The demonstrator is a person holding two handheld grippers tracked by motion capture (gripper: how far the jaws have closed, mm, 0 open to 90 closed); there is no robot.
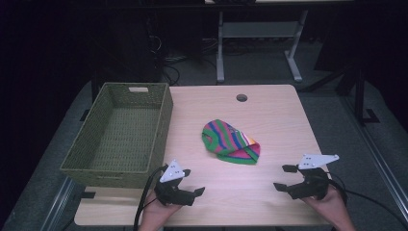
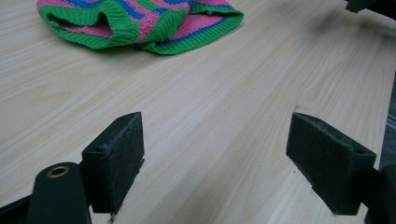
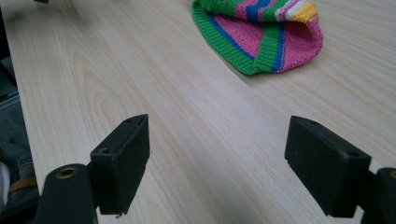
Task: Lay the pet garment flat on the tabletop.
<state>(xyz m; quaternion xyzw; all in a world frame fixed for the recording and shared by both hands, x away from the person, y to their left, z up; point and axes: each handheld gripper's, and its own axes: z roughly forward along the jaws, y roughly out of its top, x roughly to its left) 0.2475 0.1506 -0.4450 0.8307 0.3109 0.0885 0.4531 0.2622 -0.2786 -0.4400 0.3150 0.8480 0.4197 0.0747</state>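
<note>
A pale wooden tabletop (image 1: 269, 115) carries a woven green basket (image 1: 120, 132) at its left edge, and a striped knitted hat (image 1: 231, 142) lies crumpled near the middle. The left gripper (image 1: 188, 181) and right gripper (image 1: 285, 177) hover near the front edge, jaws spread and empty. A shallow pinch might catch only one layer of the floppy knit, which could sag or slip free.

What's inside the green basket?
The green basket looks empty: its woven floor is bare in the high view. Its near wall hides the strip of floor just behind it.
</note>
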